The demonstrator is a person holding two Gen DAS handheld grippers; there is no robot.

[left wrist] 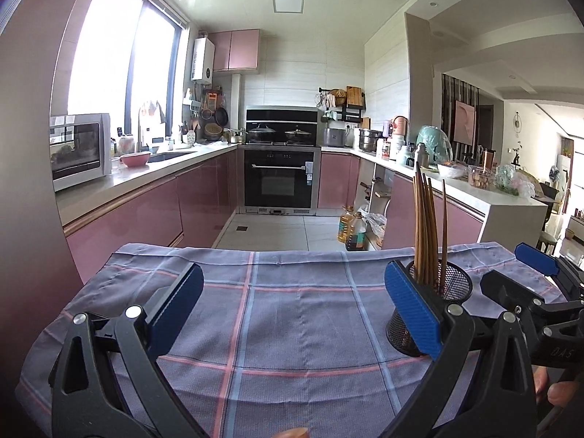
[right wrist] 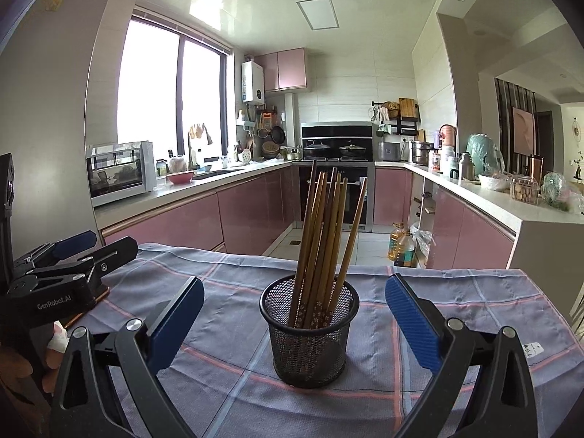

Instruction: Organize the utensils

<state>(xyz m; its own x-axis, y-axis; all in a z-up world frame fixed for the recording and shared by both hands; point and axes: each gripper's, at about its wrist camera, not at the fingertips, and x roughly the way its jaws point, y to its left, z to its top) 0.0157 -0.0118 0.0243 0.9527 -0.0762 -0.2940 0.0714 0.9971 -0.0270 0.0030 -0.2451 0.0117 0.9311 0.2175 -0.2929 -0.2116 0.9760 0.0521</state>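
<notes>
Chopsticks upright in the cup, dead ahead of the right claw

The right gripper (right wrist: 295, 323) gapes wide, empty, with the mesh holder (right wrist: 309, 332) on the checked cloth (right wrist: 226, 387) just beyond its pads; the chopsticks (right wrist: 325, 233) fan near-vertical. The left gripper (left wrist: 294, 314), also spread and empty, has the holder off beside its right pad, so the right is better lined up.

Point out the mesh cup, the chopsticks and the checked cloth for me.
mesh cup (right wrist: 308, 350): right wrist view, front of its wire wall.
chopsticks (right wrist: 321, 226): right wrist view, mid-shaft of the bundle above the rim.
checked cloth (left wrist: 292, 310): left wrist view, bare middle between the jaws.
</notes>
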